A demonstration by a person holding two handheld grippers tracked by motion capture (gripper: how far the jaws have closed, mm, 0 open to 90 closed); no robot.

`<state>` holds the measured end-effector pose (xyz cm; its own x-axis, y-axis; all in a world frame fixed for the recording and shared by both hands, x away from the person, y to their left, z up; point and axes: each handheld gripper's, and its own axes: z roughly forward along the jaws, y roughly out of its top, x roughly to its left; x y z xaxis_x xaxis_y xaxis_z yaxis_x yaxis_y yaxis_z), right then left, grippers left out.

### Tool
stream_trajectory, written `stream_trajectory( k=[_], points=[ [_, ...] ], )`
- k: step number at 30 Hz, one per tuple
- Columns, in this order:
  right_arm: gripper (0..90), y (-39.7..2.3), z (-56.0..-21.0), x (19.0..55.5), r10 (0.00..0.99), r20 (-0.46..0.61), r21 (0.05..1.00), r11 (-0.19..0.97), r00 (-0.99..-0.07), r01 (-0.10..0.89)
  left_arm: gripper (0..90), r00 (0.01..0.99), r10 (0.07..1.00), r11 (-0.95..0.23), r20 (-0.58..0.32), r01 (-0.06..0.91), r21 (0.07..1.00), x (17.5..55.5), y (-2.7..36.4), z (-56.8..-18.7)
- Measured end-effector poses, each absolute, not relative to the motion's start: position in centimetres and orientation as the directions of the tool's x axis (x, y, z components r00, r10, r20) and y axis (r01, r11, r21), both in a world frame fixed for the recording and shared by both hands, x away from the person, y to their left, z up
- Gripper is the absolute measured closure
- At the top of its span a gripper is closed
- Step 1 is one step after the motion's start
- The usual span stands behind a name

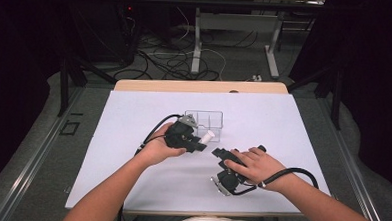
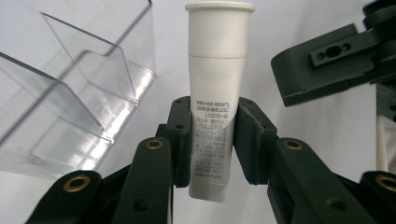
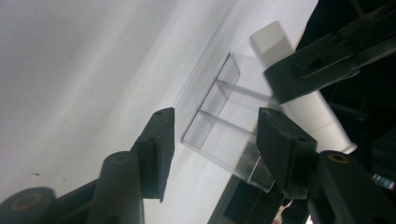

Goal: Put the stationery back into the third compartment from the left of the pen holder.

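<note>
A white tube (image 2: pixel 215 93) with small printed text is clamped between the jaws of the left gripper (image 1: pixel 198 143), cap end pointing away from the hand, just beside a clear plastic divided organizer (image 1: pixel 207 120) that stands on the white-covered table (image 1: pixel 263 118). The right gripper (image 1: pixel 221 154) is held low over the table near the left one, its jaws spread apart with nothing between them.

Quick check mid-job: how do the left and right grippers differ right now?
The left gripper is shut on the white tube, while the right gripper is open and holds nothing. The left gripper sits right beside the clear divided box; the right gripper sits nearer the person, farther from the box. Both have black fingers and are hand-held above the white table.
</note>
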<state>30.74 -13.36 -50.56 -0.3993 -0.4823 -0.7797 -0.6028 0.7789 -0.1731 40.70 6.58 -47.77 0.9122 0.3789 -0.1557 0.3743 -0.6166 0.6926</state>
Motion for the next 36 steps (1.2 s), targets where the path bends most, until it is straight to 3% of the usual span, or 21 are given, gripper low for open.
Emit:
stream_trajectory(
  k=[3, 11, 17, 21, 26, 27, 28, 29, 36],
  points=[
    [41.7, -13.4, -50.8, 30.8, -0.45, -0.782, -0.155, 0.811, -0.432, -0.564, 69.3, 0.903, 0.399, -0.585, -0.161, 0.386, 0.713, 41.0, 6.9, -47.5],
    [21.8, -13.6, -51.2, 31.7, -0.309, -0.79, -0.047, 0.891, -0.529, -0.451, 69.3, 0.876, 0.454, -0.502, -0.164, 0.404, 0.765, 41.5, 7.7, -46.8],
    [12.2, -14.1, -51.4, 32.5, -0.118, -0.786, 0.104, 0.942, -0.607, -0.318, 69.3, 0.852, 0.499, -0.434, -0.155, 0.401, 0.807, 41.8, 8.2, -46.4],
    [1.2, -14.6, -51.2, 33.2, 0.031, -0.756, 0.215, 0.955, -0.653, -0.203, 69.3, 0.837, 0.524, -0.395, -0.156, 0.402, 0.826, 42.2, 8.5, -46.1],
    [0.0, -15.4, -51.0, 34.1, 0.211, -0.69, 0.36, 0.93, -0.693, -0.075, 69.3, 0.816, 0.565, -0.352, -0.124, 0.374, 0.858, 42.8, 8.9, -45.8],
    [0.0, -15.6, -50.7, 34.0, 0.245, -0.66, 0.357, 0.934, -0.71, -0.01, 69.3, 0.807, 0.578, -0.335, -0.122, 0.372, 0.866, 42.8, 8.9, -45.8],
    [0.0, -15.9, -50.8, 34.3, 0.261, -0.671, 0.393, 0.919, -0.694, -0.034, 69.3, 0.801, 0.587, -0.322, -0.121, 0.368, 0.872, 43.0, 8.9, -45.8],
    [0.0, -16.0, -50.8, 34.2, 0.311, -0.644, 0.418, 0.908, -0.699, 0.02, 69.3, 0.793, 0.599, -0.313, -0.116, 0.364, 0.877, 43.1, 8.9, -45.8],
    [0.0, -17.6, -50.6, 34.7, 0.46, -0.563, 0.544, 0.832, -0.686, 0.111, 69.3, 0.741, 0.658, -0.245, -0.132, 0.377, 0.893, 43.9, 8.8, -45.8]
  ],
)
